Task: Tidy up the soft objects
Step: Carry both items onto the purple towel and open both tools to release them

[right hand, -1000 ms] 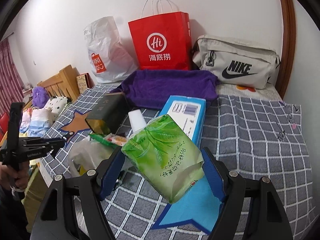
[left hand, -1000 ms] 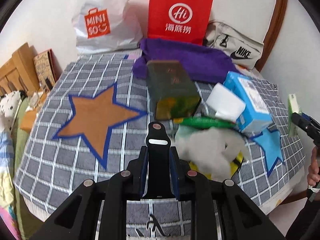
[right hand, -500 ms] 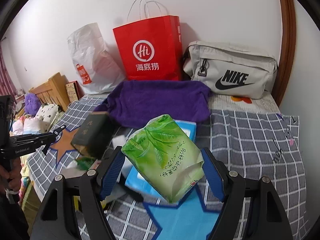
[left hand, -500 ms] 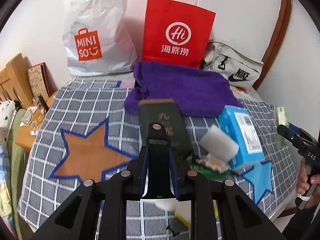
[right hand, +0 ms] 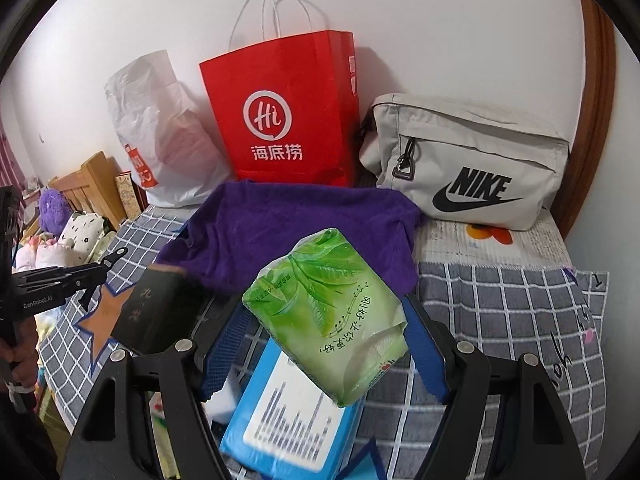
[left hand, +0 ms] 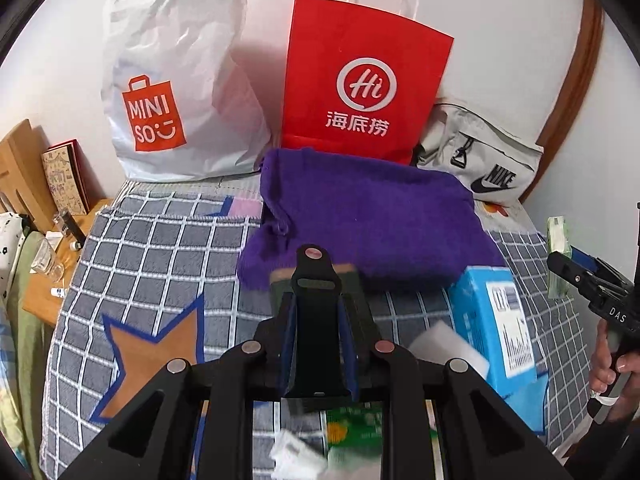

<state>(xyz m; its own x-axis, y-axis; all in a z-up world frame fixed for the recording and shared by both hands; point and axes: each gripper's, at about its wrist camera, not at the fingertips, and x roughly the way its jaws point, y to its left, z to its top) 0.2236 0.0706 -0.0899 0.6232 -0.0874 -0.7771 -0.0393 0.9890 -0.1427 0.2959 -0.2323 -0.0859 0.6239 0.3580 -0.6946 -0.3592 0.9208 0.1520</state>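
Note:
My right gripper is shut on a green soft tissue pack and holds it above the bed, over a blue box. The pack shows edge-on at the right in the left wrist view. My left gripper is shut and empty, raised over a dark green box, with the purple towel just beyond. In the right wrist view the left gripper is at the left. The towel lies in front of the red paper bag.
A white Miniso bag and a grey Nike bag lean on the wall. A white sponge, green packet and white cloth lie near the bed's front. A wooden side table stands left.
Both grippers have risen and moved forward toward the purple towel and the bags. The right gripper carries the green tissue pack along. The left gripper stays shut and empty.

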